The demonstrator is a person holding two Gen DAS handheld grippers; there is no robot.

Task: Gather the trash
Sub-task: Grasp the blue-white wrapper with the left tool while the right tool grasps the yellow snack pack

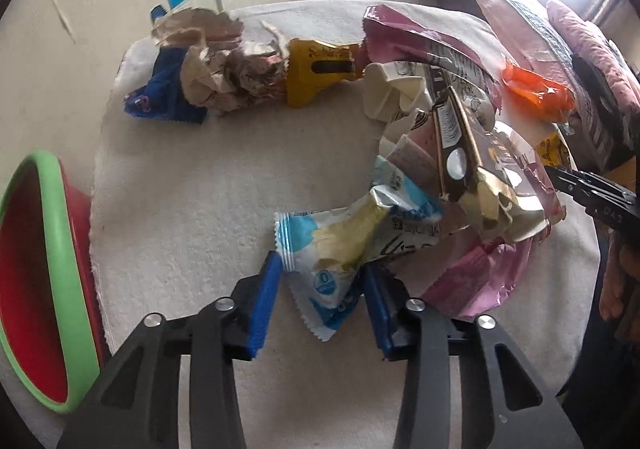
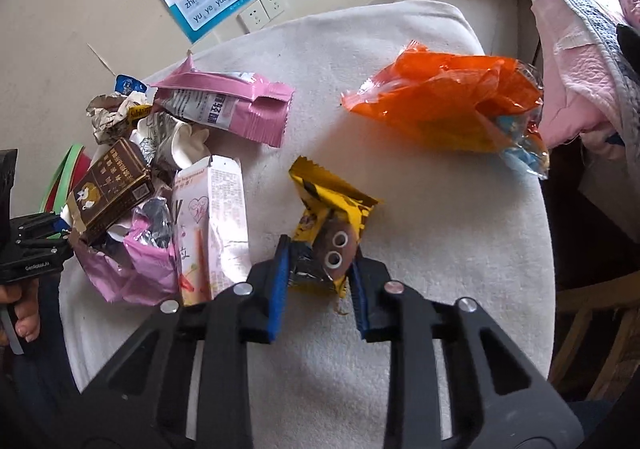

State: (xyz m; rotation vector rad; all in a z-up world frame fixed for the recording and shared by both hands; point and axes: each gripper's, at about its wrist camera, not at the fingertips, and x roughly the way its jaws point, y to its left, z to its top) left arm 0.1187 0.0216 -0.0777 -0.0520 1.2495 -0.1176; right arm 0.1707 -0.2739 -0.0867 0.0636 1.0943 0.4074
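Two views share one white cloth-covered table (image 1: 200, 177) littered with wrappers. Only the left wrist view shows the red bowl with a green rim (image 1: 52, 273) at the table's left edge; only the right wrist view shows the whole orange bag (image 2: 444, 109). Left gripper (image 1: 322, 281): jaws partly open, straddling a blue-and-white wrapper (image 1: 320, 249), pads just beside it. Right gripper (image 2: 320, 273): jaws partly open around a yellow snack wrapper (image 2: 328, 225); whether they pinch it, I cannot tell.

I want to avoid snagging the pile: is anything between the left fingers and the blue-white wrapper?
Nothing visible does. The blue-white wrapper already lies between the open left gripper fingers; its far end tucks under the crumpled pile beyond.
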